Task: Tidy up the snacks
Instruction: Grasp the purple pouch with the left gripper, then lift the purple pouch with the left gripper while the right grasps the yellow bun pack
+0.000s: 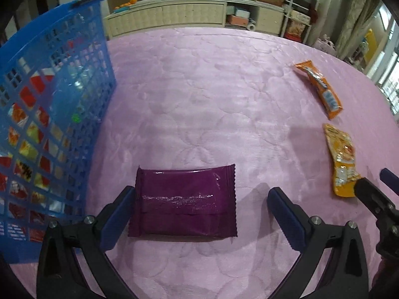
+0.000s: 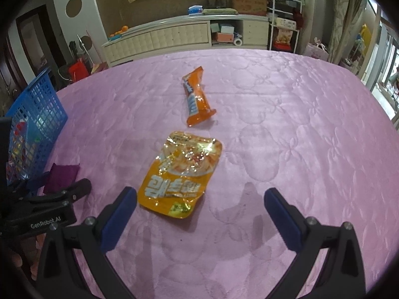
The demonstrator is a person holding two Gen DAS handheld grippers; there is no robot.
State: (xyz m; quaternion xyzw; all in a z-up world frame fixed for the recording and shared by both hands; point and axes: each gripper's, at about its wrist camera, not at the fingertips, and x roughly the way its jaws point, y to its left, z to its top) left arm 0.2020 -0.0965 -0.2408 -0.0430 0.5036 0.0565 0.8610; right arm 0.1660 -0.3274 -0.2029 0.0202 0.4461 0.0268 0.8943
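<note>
Left gripper (image 1: pixel 199 199) is spread wide and straddles the purple packet (image 1: pixel 184 201); its left finger touches or nearly touches the packet's left edge, while the right finger stands apart from the right edge. The jaws have not closed on it. Right gripper (image 2: pixel 200 200) is likewise spread and holds nothing. It hovers just short of the yellow-orange pouch (image 2: pixel 180 174), whose near corner lies between the two fingers.

Task progress, judged from the layout:
- The blue basket (image 1: pixel 49 114) at the left already contains several packets, visible through its lattice wall as red, yellow and white patches. Their number cannot be determined.
- Three snacks are left outside it: the purple packet just beside the basket, the yellow-orange pouch, and the orange wrapper (image 2: pixel 197 97) lying beyond the pouch, near it but apart.
- The task therefore appears partly done, with three transfers outstanding.

Working surface: a pink quilted cover (image 2: pixel 286 129) with a stitched floral pattern, apparently soft, so items may sink slightly when pressed.

Room: a cream low cabinet (image 2: pixel 174 37) stands past the far edge, with oranges on top at its left end and boxes in its open shelves. A white wire rack sits at the right, and a yellow cloth hangs on the wall above.
</note>
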